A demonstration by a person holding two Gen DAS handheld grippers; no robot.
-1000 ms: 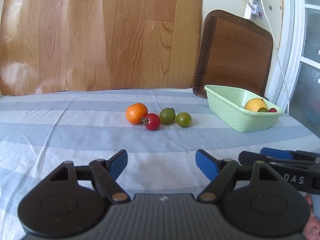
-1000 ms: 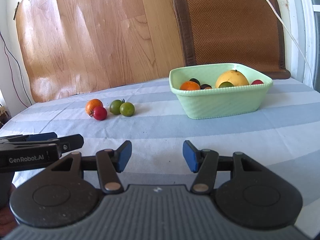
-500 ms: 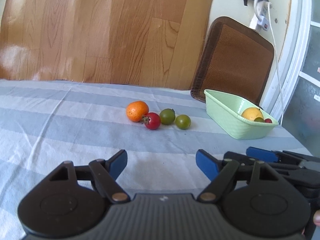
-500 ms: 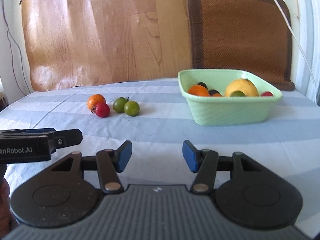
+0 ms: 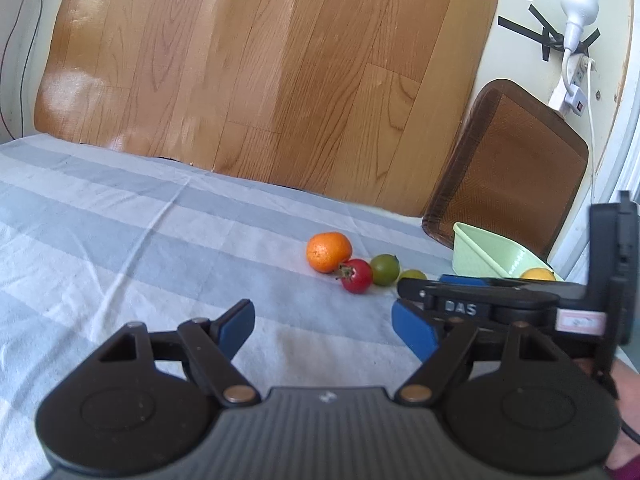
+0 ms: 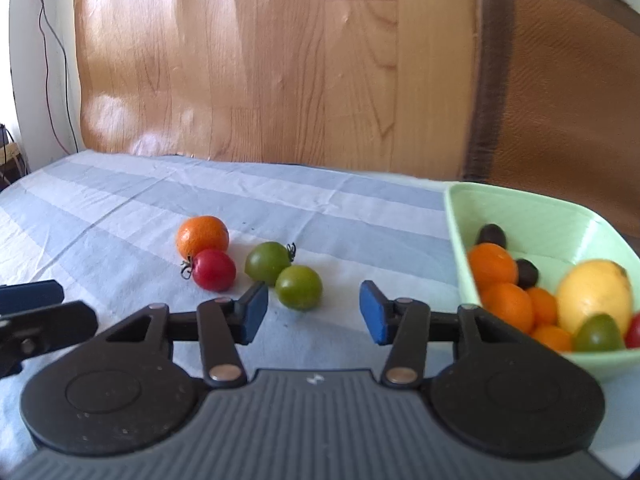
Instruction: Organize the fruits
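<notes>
An orange [image 6: 203,236], a red tomato [image 6: 214,270] and two green tomatoes [image 6: 268,261] lie in a cluster on the striped tablecloth [image 6: 120,200]. My right gripper [image 6: 313,312] hovers just short of the nearer green tomato [image 6: 299,287]. Its jaws are closing, and the pads are clear of the fruit. To the right, a pale green bowl [image 6: 540,216] holds oranges, a lemon, dark fruits and small tomatoes. My left gripper [image 5: 326,328] stands open and empty, well back from the same orange [image 5: 329,251] and red tomato [image 5: 357,275]. The right gripper's fingers [image 5: 460,306] cross in front of the bowl [image 5: 480,252].
A wood-pattern sheet [image 6: 240,60] and a brown woven mat [image 6: 560,80] lean against the wall behind the table. A power strip with a cable [image 5: 572,92] hangs on the wall at right. A person's hand [image 5: 628,392] shows at the left view's right edge.
My right gripper has moved forward and left up to the fruit cluster, and its jaws have narrowed. It now hides part of the bowl in the left wrist view, which has rolled.
</notes>
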